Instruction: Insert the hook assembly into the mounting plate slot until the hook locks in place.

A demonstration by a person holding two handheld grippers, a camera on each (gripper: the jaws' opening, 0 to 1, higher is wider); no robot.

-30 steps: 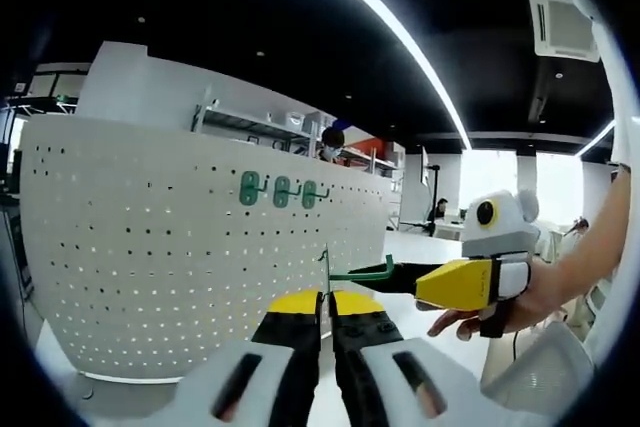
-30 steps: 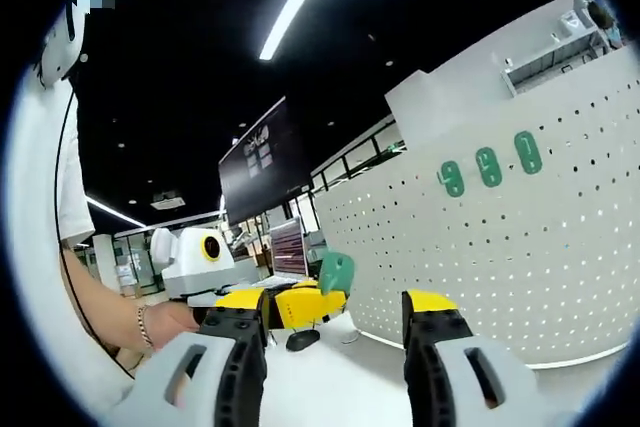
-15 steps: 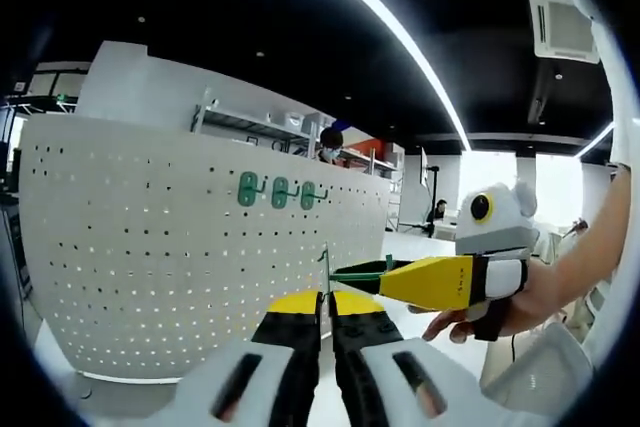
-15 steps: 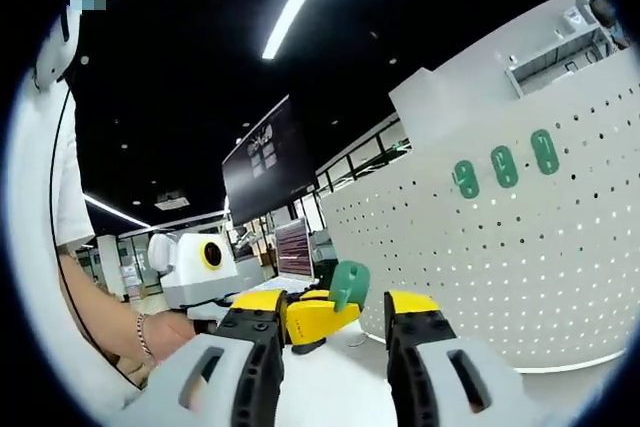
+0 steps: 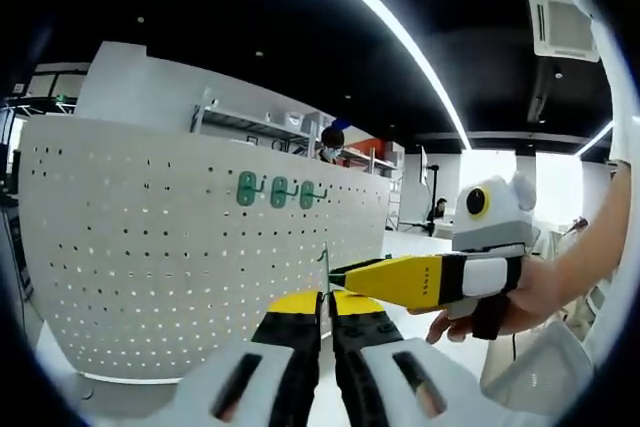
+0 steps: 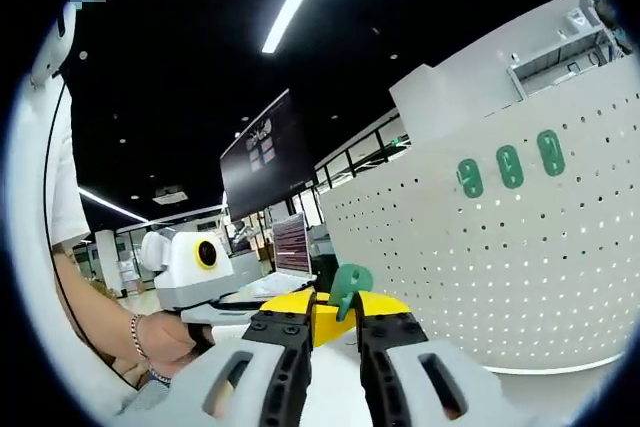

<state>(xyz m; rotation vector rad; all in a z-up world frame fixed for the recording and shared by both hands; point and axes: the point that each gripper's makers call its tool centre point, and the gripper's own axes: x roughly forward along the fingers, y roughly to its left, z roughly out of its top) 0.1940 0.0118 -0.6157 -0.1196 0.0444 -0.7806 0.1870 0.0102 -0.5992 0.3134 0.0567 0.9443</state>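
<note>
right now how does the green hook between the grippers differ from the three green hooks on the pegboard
The held hook is gripped between gripper jaws, off the white pegboard; the three mounted hooks sit in a row in its holes. The held hook looks bigger, being nearer the camera. All share the same green colour.

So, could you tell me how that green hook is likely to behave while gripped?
The green hook looks like thin rigid wire with a small plate, so probably stiff and light. Pinched near one end by the right gripper, it may pivot if pushed.
</note>
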